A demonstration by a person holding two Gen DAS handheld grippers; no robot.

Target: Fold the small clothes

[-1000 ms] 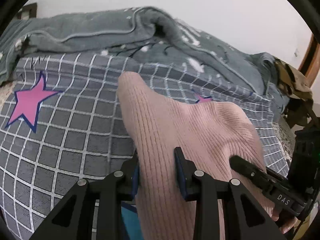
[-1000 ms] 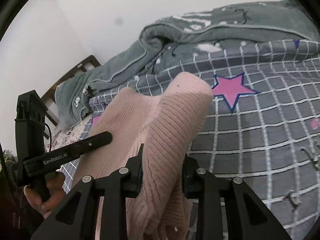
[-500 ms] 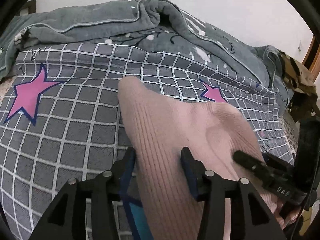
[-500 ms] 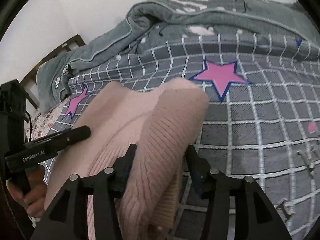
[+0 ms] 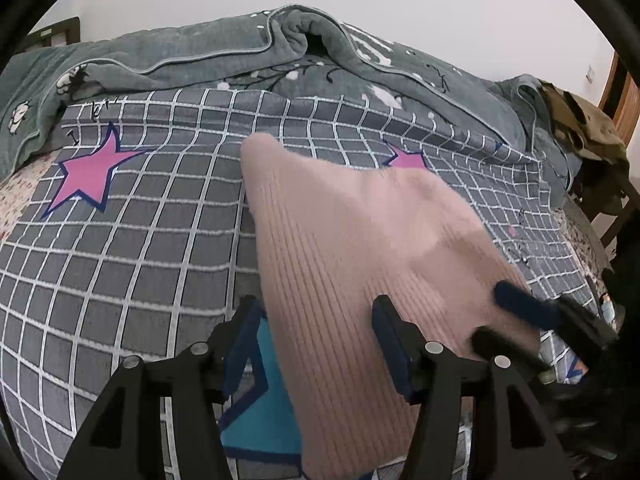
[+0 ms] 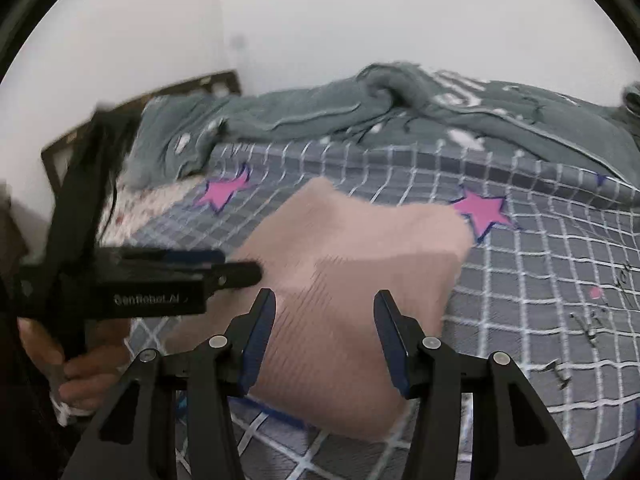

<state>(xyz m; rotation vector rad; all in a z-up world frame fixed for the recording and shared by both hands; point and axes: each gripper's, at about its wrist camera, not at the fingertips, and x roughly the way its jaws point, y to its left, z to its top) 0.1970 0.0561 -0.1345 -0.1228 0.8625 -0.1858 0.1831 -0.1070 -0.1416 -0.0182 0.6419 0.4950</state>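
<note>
- The folded pink ribbed knit garment [image 5: 352,280] lies on the bed, reaching ahead of and between the spread fingers of the left gripper [image 5: 316,340], which do not clamp it.
- The right gripper [image 6: 324,332] likewise has its fingers apart, with the garment [image 6: 352,304] between and beyond them.
- Under it lies a grey white-checked bedsheet with pink stars [image 5: 140,248]; beyond the fingertips, a rumpled grey-green blanket [image 6: 500,120] and a white wall [image 6: 360,12].

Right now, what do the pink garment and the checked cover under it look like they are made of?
Pink garment: soft ribbed knit, matte and slightly fuzzy, with fine parallel ribs running along it; wool or acrylic, cannot tell which. Checked cover: thin, smooth woven fabric, likely cotton or a blend, printed with a white grid and pink stars, lying flat with shallow wrinkles.
</note>
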